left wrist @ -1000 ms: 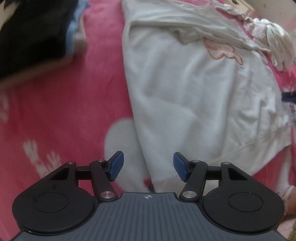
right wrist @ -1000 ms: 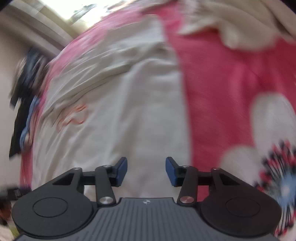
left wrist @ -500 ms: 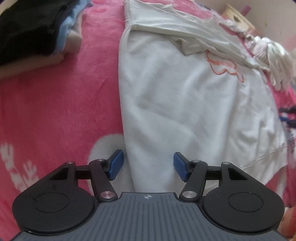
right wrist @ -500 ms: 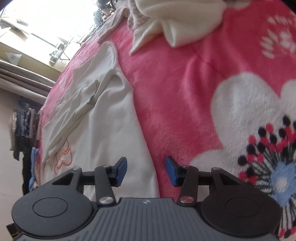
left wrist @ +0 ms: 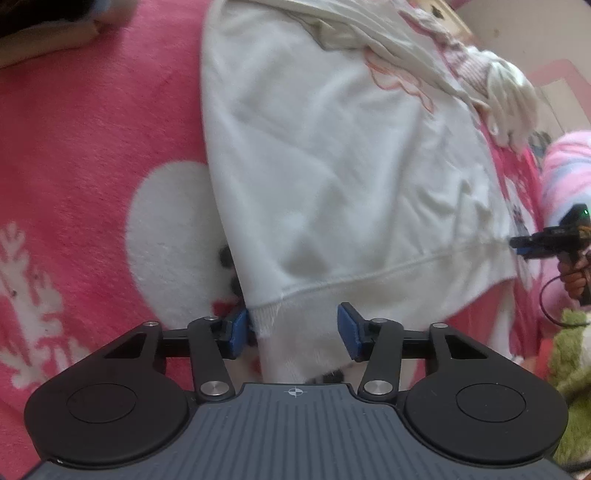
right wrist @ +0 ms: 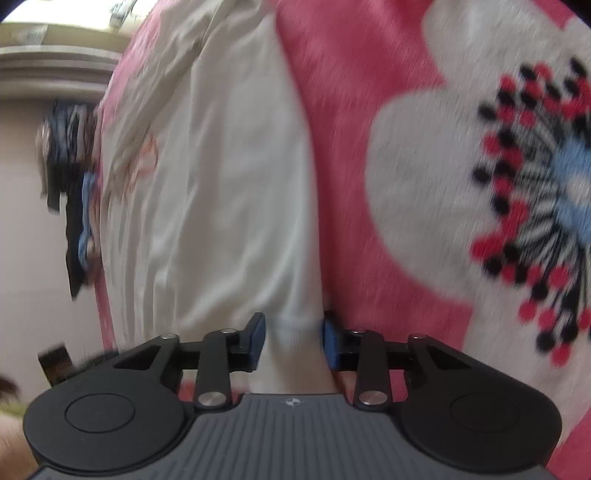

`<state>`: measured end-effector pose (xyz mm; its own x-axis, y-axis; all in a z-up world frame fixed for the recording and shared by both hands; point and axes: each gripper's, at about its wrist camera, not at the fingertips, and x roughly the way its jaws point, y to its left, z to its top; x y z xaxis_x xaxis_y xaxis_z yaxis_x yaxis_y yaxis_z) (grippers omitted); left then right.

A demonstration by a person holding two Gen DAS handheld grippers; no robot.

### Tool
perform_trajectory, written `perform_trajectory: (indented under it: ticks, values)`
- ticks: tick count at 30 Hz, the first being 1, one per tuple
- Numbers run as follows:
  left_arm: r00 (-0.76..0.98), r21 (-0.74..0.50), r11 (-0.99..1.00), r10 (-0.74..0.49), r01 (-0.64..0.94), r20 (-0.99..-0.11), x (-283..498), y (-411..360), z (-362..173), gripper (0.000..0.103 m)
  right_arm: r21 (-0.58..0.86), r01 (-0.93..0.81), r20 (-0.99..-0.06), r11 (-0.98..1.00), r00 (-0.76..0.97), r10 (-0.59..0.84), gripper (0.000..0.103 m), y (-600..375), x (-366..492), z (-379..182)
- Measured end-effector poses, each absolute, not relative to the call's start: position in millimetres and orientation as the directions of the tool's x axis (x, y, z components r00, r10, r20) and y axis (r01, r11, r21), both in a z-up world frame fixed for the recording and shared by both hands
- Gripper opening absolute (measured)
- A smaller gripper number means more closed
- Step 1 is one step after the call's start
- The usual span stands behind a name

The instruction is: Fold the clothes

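A white sweatshirt (left wrist: 332,155) with an orange print lies flat on a pink flowered blanket (left wrist: 92,147). My left gripper (left wrist: 293,330) points down at its lower left hem corner. The ribbed hem (left wrist: 266,317) lies between the closing jaws, touching the left pad (left wrist: 236,332) only. In the right wrist view my right gripper (right wrist: 293,338) straddles the other hem corner (right wrist: 295,328). Its jaws are closing too, and the cloth between them is still flat, not pinched. The right gripper (left wrist: 517,245) also shows at the right edge of the left wrist view, held by a hand (left wrist: 574,275).
Folded dark and blue clothes (left wrist: 37,29) sit at the blanket's far left. A heap of white and pink garments (left wrist: 509,85) lies beyond the sweatshirt's right shoulder. A green plush thing (left wrist: 569,354) is at the right edge. Dark clothes (right wrist: 70,166) hang by the wall.
Both grippers came down and forward onto the sweatshirt's bottom hem corners. Their jaws have narrowed, and the hem now lies between the fingers of each.
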<state>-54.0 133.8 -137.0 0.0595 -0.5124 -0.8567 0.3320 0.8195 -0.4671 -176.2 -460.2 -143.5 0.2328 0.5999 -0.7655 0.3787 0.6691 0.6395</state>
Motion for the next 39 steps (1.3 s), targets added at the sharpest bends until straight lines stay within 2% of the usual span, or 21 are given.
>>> perform_trajectory:
  ticks: [4, 7, 9, 11, 15, 28, 33, 39]
  values:
    - [0.028, -0.46, 0.8, -0.508, 0.385, -0.861, -59.9, 126.4, -137.3, 0.042, 0.646, 0.349, -0.76, 0.679, 0.209, 0.616, 0.023, -451.3, -180.8, -143.6]
    - [0.03, -0.435, 0.796, -0.492, 0.422, -0.87, -64.1, 122.0, -135.9, 0.035, 0.652, 0.319, -0.756, 0.687, 0.203, 0.623, 0.017, -448.3, -181.0, -141.1]
    - [0.035, -0.422, 0.792, -0.485, 0.442, -0.874, -66.8, 120.4, -134.5, 0.021, 0.66, 0.3, -0.75, 0.689, 0.205, 0.629, 0.013, -448.7, -181.8, -138.6]
    - [0.038, -0.412, 0.784, -0.483, 0.464, -0.875, -70.0, 119.3, -132.7, 0.013, 0.671, 0.281, -0.741, 0.687, 0.209, 0.638, 0.009, -449.9, -182.9, -135.6]
    - [0.057, -0.377, 0.77, -0.47, 0.514, -0.881, -75.7, 114.6, -127.0, 0.005, 0.685, 0.233, -0.728, 0.69, 0.219, 0.649, 0.008, -448.7, -181.6, -128.7]
    - [0.18, -0.472, 0.746, -0.604, 0.469, -0.776, -43.4, 111.3, -76.5, 0.004, 0.74, 0.071, -0.644, 0.669, 0.362, 0.674, 0.007, -439.6, -145.4, -76.6]
    - [0.259, -0.481, 0.745, -0.632, 0.462, -0.731, -17.4, 105.9, -60.1, 0.004, 0.728, -0.008, -0.612, 0.686, 0.443, 0.655, 0.007, -435.6, -121.2, -47.7]
    - [0.35, -0.497, 0.748, -0.653, 0.441, -0.672, 18.9, 103.7, -47.5, 0.004, 0.718, -0.015, -0.58, 0.696, 0.54, 0.61, 0.007, -435.4, -96.1, -34.3]
